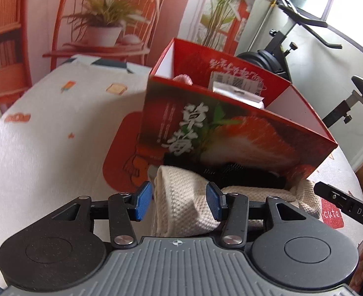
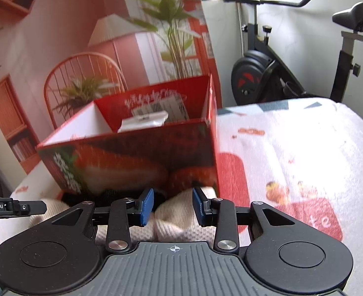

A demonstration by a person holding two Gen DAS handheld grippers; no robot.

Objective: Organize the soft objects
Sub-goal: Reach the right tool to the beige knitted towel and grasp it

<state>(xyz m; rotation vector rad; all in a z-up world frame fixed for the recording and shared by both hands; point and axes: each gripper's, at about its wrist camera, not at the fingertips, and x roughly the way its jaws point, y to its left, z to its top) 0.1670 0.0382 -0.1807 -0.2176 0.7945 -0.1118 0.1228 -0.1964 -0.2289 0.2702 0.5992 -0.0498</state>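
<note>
A cream knit cloth point(image 1: 255, 192) lies bunched on the table against the front of a red strawberry box point(image 1: 231, 133). My left gripper point(image 1: 179, 201) is shut on a fold at its left end, the blue pads on either side of the fold. My right gripper point(image 2: 172, 207) is shut on another bunch of the same cloth point(image 2: 176, 224), just before the box point(image 2: 132, 157). A dark mesh item point(image 1: 243, 175) sits between cloth and box. The box is open on top and holds a pink soft thing point(image 1: 184, 79) and a white packet point(image 2: 144, 123).
The table wears a white printed cloth point(image 2: 292, 148), with bare room to the box's right and left point(image 1: 45, 148). An exercise bike point(image 2: 268, 74) stands beyond the table. A printed backdrop of a chair and plants point(image 1: 102, 24) hangs behind.
</note>
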